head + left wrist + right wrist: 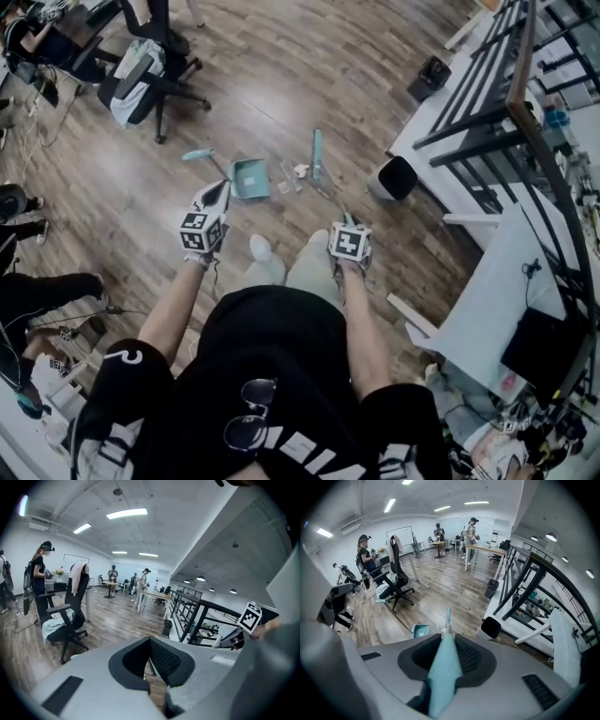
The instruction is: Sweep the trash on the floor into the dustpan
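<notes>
A teal dustpan (249, 178) stands on the wood floor ahead of my feet, its long handle (198, 155) leaning left, with nothing holding it. Small bits of trash (292, 172) lie just right of its mouth. Beyond them rests the teal broom head (317, 155). The thin broom handle (444, 670) runs back between the jaws of my right gripper (349, 222), which is shut on it. My left gripper (215, 191) hovers near and left of the dustpan, jaws shut on nothing, only floor showing past them. The right gripper view also shows the dustpan (421, 631).
A black bin (397, 176) stands right of the broom beside a white platform with black railings (487, 112). An office chair (141, 80) stands at the far left. Several people (40, 578) work at tables farther off in the room.
</notes>
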